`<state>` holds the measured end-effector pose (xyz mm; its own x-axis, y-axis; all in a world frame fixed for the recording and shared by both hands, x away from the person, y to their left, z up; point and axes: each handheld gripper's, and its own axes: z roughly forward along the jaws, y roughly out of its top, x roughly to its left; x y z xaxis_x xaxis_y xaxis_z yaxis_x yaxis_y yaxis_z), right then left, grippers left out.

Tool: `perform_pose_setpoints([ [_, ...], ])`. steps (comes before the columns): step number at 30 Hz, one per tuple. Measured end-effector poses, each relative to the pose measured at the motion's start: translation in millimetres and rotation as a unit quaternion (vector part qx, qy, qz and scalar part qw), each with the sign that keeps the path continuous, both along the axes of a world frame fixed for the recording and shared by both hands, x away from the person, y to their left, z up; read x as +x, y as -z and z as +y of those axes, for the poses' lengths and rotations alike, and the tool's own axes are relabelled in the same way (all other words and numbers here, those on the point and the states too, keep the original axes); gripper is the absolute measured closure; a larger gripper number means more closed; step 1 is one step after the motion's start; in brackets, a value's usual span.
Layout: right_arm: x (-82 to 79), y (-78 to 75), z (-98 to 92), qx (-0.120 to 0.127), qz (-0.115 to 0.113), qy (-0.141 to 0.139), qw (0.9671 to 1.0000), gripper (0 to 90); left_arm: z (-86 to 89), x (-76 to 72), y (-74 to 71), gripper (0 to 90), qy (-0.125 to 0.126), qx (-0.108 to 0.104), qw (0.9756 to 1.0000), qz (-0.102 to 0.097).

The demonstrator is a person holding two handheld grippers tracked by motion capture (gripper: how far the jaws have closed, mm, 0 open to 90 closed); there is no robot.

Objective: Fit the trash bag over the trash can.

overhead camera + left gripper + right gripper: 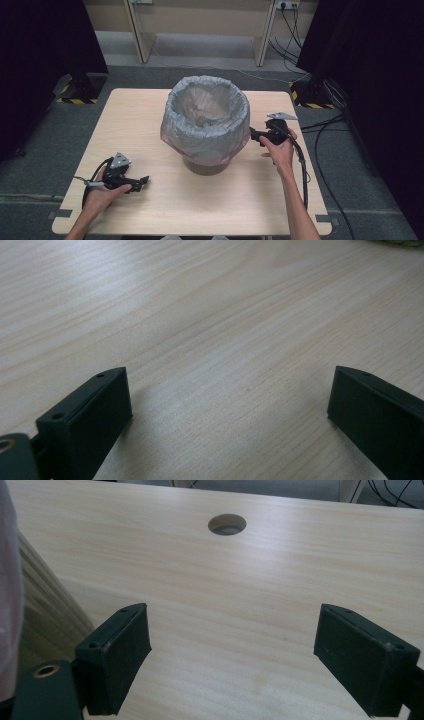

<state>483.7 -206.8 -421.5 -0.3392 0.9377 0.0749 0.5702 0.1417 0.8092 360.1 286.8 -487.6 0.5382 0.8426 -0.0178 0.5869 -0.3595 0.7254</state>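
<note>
Nearest the lens: two forearms coming in from the bottom edge, each hand on a gripper. Left gripper [131,181] low over the near-left part of the light wood table [165,210], jaws spread wide, nothing between them but bare wood grain. Right gripper [256,136] just beside the bin's right side, jaws also wide and empty. Bin [205,162] upright mid-table, lined with a translucent grey trash bag [206,117] folded over the rim. Round cable hole [227,524] in the tabletop past the right jaws.
</note>
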Motion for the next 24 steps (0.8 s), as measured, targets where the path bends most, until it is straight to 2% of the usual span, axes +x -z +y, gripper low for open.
perform_pose_setpoints([
  [6, -5.2, 10.8, 1.6, 0.0, 0.007, -0.001, 1.0, 15.3, 0.0, 0.0, 0.0, 2.8, 0.0, 0.0, 1.0, 0.0],
  [18, -12.6, 28.4, -5.5, -0.016, 0.021, 0.002, 0.9996, 15.3, -0.2, 0.6, 0.0, 1.7, -0.001, 0.001, 1.0, 0.002],
  [24, -17.0, 32.6, -4.8, -0.015, 0.019, -0.004, 0.9997, 15.3, 0.1, -0.6, 0.2, 1.7, -0.004, 0.0, 1.0, 0.002],
])
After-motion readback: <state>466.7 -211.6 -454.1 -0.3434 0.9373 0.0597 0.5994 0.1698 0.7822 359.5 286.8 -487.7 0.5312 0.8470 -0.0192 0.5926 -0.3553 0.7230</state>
